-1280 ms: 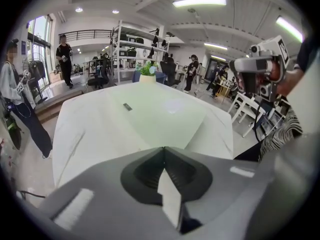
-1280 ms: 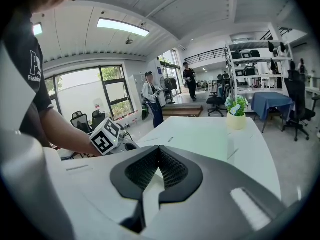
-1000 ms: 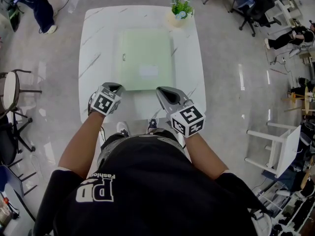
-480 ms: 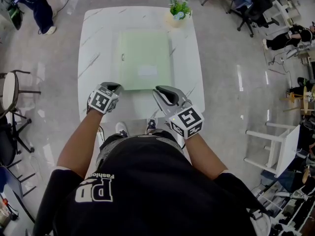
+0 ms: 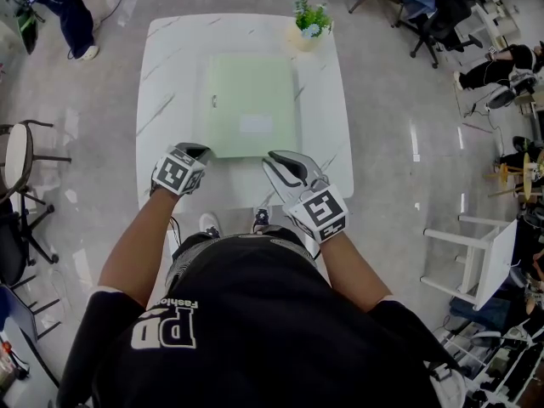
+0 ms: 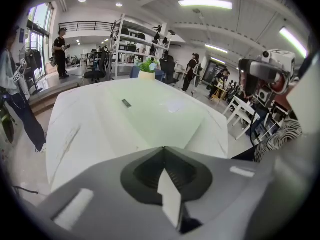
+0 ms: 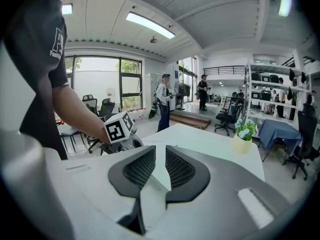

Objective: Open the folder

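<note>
Pale green flat folder (image 5: 252, 104) lies closed in the middle of the white marble desk (image 5: 170, 75). Left tool (image 5: 197, 151), jaws pressed together on nothing, sits near its near left corner. Right tool (image 5: 280, 164), jaws narrowly parted and empty, hovers by the near edge.

White marble bench (image 5: 166, 75), grey-veined. Small potted plant (image 5: 311, 19) at its far edge. White chair (image 5: 476, 257) on floor right; black chair (image 5: 21, 155) left.

Left hand-held gripper (image 5: 198, 150) closed; right hand-held gripper (image 5: 280, 160) slightly parted.
</note>
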`<state>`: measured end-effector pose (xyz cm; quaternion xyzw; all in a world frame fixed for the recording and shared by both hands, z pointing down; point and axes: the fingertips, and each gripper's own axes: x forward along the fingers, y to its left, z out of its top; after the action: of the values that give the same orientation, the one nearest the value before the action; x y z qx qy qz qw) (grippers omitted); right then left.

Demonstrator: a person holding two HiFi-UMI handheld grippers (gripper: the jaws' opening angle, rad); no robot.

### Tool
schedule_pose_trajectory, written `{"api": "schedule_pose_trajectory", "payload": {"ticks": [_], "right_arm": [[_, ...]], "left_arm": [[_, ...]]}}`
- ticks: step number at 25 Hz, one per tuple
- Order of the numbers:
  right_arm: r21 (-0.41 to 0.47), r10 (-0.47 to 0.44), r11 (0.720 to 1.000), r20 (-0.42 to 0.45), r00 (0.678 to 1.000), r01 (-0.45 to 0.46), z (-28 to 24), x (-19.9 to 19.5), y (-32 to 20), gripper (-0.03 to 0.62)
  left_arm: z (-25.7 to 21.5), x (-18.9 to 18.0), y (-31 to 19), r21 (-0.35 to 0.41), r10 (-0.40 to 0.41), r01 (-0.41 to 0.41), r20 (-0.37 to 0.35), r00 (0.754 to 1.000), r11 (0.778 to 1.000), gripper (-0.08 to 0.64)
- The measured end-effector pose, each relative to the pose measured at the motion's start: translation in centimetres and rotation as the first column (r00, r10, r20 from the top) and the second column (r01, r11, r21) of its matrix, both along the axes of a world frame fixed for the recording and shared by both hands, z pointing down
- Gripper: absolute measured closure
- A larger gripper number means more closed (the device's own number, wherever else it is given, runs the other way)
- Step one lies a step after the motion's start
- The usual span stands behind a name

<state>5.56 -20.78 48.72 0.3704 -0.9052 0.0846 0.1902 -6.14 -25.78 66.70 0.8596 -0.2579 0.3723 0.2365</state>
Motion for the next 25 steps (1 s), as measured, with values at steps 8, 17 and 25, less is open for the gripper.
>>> {"api": "schedule_pose_trajectory", "payload": {"ticks": [8,17,25], "right_arm": [[-0.003,-0.003,1.000,-0.074,0.997,0.003,1.2,-0.1,-0.4,0.555],[-0.051,-0.147,0.989,-0.307,0.940,0.138,7.6,-4.1,-0.4,0.555],[-0.074,-0.324,0.939,-0.526,0.787,0.337,13.2,-8.5,-0.7,0.555]], "left_arm": [[0.1,0.1,0.0,0.006,-0.006,0.006,-0.003,1.000,1.000,0.508],[0.0,0.1,-0.1,0.007,-0.028,0.028,-0.019,0.999,1.000,0.508],[0.1,0.2,-0.1,0.015,-0.010,0.010,0.000,1.000,1.000,0.508]]}}
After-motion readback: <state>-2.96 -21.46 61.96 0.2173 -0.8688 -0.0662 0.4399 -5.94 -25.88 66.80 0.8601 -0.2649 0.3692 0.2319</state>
